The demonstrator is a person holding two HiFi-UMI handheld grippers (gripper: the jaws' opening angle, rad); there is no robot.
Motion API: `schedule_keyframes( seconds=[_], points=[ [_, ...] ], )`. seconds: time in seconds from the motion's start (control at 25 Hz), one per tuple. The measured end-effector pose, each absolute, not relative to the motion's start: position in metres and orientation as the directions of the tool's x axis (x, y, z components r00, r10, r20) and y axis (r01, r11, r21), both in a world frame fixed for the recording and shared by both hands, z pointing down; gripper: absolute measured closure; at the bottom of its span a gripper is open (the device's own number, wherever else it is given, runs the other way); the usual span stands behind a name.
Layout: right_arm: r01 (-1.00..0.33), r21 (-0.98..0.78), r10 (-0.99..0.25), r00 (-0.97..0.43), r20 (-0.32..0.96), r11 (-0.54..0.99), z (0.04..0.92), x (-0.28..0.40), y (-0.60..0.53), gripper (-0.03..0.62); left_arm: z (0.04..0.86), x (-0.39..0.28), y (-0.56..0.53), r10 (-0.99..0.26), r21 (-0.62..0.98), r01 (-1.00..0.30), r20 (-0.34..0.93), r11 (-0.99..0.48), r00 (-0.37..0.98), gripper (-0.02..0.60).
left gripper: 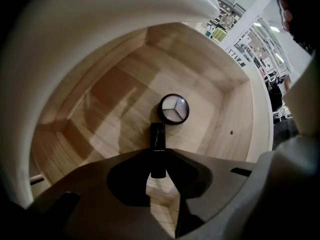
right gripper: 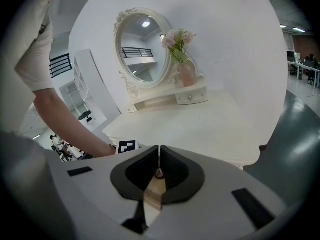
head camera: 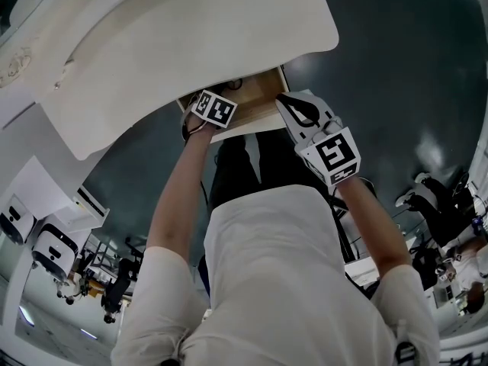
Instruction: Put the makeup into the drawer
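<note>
An open wooden drawer [head camera: 263, 97] juts out from under the white dressing table top [head camera: 191, 36]. My left gripper [head camera: 213, 107] points straight down into it, its tips hidden in the head view. In the left gripper view the left gripper [left gripper: 158, 156] is shut on a slim black makeup tube [left gripper: 158, 140], low over the drawer floor [left gripper: 115, 104]. A round black compact [left gripper: 174, 109] lies on the floor just beyond the tube's far end. My right gripper [head camera: 293, 107] hovers at the drawer's right corner. The right gripper [right gripper: 159, 151] has its tips together and nothing between them.
On the table top [right gripper: 200, 124] stand an oval mirror [right gripper: 142, 49], a pink vase of flowers [right gripper: 184, 71] and a small shelf [right gripper: 170, 98]. The drawer walls [left gripper: 235, 119] close in around the left gripper. Dark floor [head camera: 396, 59] lies to the right, and lab equipment [head camera: 53, 254] stands beyond.
</note>
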State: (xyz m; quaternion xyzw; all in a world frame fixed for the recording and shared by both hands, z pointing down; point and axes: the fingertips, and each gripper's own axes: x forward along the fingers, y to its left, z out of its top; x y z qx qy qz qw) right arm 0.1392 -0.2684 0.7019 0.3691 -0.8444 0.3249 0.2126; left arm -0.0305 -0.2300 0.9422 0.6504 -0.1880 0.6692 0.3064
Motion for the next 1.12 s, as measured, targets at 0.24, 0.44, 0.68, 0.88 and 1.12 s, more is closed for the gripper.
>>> schedule_keyframes(
  seconds=[0.24,0.44,0.68,0.88,1.12],
  points=[
    [-0.753,-0.395,-0.482,-0.647,0.591,0.527,0.718,0.129,-0.278,0.565,0.949,-0.039,-0.233,0.165,0.149,-0.668,0.985,-0.729,0.04,0.414],
    [-0.738,-0.389,-0.48,-0.663,0.575,0.552,0.703,0.134,-0.274,0.565,0.927,-0.03,-0.235,0.115,0.13,-0.682,0.991,-0.72,0.068,0.411],
    [-0.713,-0.359,-0.476,-0.682,0.555,0.603,0.679,0.121,-0.276,0.563,0.885,-0.045,-0.251,-0.009,0.117,-0.758,0.987,-0.642,0.16,0.448],
    [-0.719,-0.282,-0.507,-0.664,0.55,0.636,0.66,0.112,-0.272,0.565,0.83,-0.069,-0.256,-0.166,0.091,-0.82,0.961,-0.565,0.221,0.507],
    [-0.742,-0.197,-0.561,-0.628,0.539,0.641,0.631,0.096,-0.265,0.565,0.758,-0.106,-0.251,-0.391,0.096,-0.88,0.87,-0.464,0.301,0.55]
  ],
)
